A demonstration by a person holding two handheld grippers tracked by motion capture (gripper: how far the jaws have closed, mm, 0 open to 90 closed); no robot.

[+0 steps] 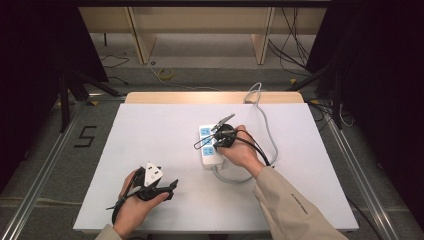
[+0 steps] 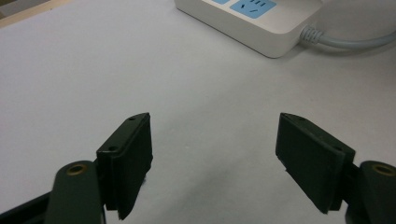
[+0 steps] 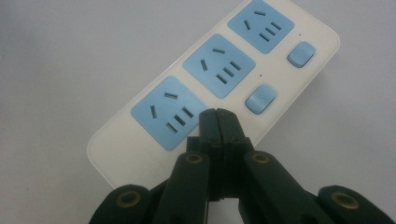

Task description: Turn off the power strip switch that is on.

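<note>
A white power strip (image 1: 207, 148) with three blue sockets lies right of the table's middle, and its grey cable (image 1: 270, 134) loops away to the back edge. My right gripper (image 1: 216, 140) hovers over it, pointing down. In the right gripper view its jaws are pressed together with nothing between them; the right gripper (image 3: 217, 114) tips sit over the strip (image 3: 219, 79), between the nearest socket and a blue switch (image 3: 260, 98). Whether they touch it I cannot tell. My left gripper (image 1: 170, 189) rests near the front left, open and empty (image 2: 215, 140), facing the strip's end (image 2: 261, 28).
The white table top (image 1: 150, 130) has a wooden strip along its back edge. On the floor at the left is a black "5" mark (image 1: 86, 136). Wooden shelving legs and loose cables stand behind the table.
</note>
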